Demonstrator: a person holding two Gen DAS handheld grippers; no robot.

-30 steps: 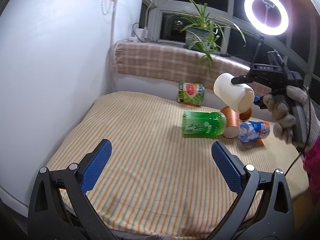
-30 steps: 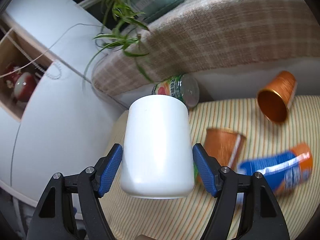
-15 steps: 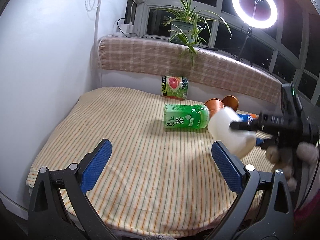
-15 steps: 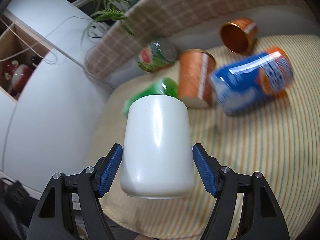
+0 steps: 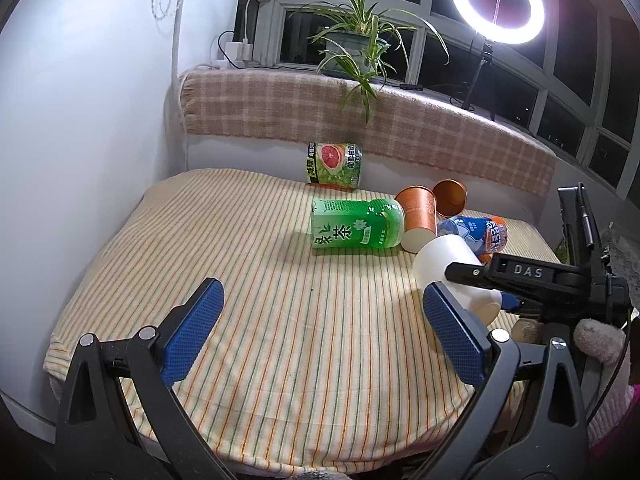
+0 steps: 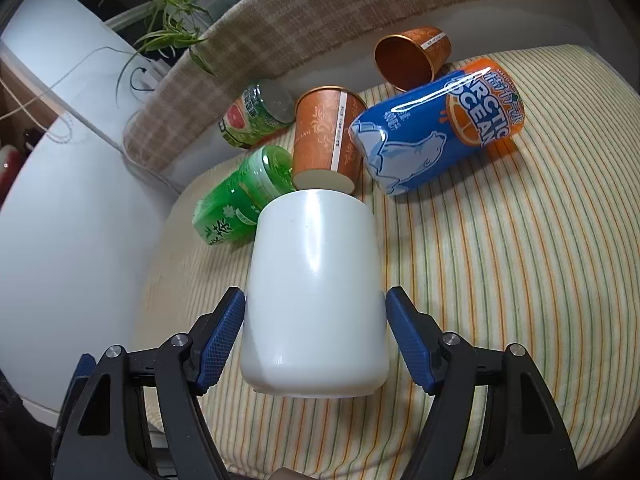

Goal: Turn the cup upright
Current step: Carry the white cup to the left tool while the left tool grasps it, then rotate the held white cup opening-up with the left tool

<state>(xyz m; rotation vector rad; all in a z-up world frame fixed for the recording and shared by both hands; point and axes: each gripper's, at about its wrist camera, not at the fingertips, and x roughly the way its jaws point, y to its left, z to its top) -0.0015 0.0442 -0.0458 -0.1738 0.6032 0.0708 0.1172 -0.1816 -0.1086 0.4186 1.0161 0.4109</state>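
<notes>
Now your right gripper [image 6: 316, 336] is pinching the white cup [image 6: 314, 292] between its blue pads [image 6: 222, 338], one on each side of the cup's wall. In the left wrist view the cup [image 5: 452, 268] is tilted, its far end toward the cans, low over the striped cloth [image 5: 280, 300] near the right edge. Your left gripper [image 5: 320, 332] is spread wide with nothing between its pads, over the near part of the cloth. Beyond the cup lie a green tea can [image 6: 240, 204], an orange paper cup [image 6: 326, 138] and a blue Arctic Ocean can [image 6: 436, 124], all on their sides. A second orange cup [image 6: 412, 58] and a grapefruit can [image 5: 334, 164] sit by the plaid backrest [image 5: 360, 120].
</notes>
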